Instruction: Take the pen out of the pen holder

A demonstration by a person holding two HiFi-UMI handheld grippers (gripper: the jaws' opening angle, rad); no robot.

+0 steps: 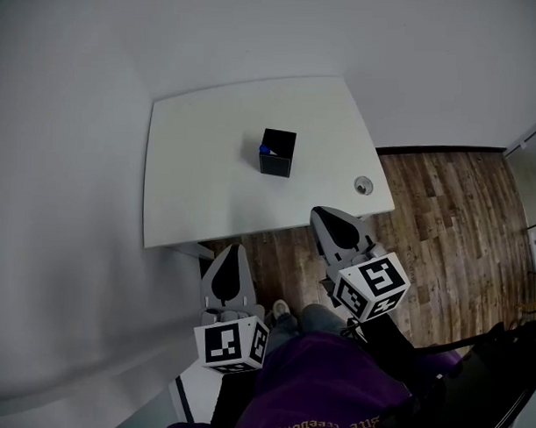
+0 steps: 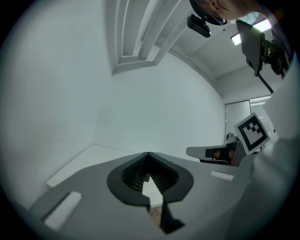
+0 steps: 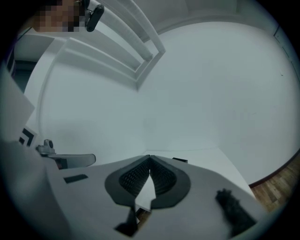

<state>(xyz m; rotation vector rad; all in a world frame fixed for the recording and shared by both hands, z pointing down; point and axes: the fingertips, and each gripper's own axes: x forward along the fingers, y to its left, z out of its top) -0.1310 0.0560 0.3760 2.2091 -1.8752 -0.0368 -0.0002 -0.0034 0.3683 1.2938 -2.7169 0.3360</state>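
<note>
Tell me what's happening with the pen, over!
Both shut, empty: left gripper, right gripper, by the table edge. Blue pen in pen holder, untouched. Nothing in the way.

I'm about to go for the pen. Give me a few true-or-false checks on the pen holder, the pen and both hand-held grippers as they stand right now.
1. The black pen holder stands on the white table. True.
2. The left hand-held gripper is shut on the pen. False: its jaws are together with nothing between them, and the blue pen sits in the holder.
3. The right hand-held gripper has its jaws together and is empty. True.
4. Both grippers hang right above the pen holder. False: both are by the table's near edge, well short of it.
5. A round fitting sits near the table's right corner. True.
</note>
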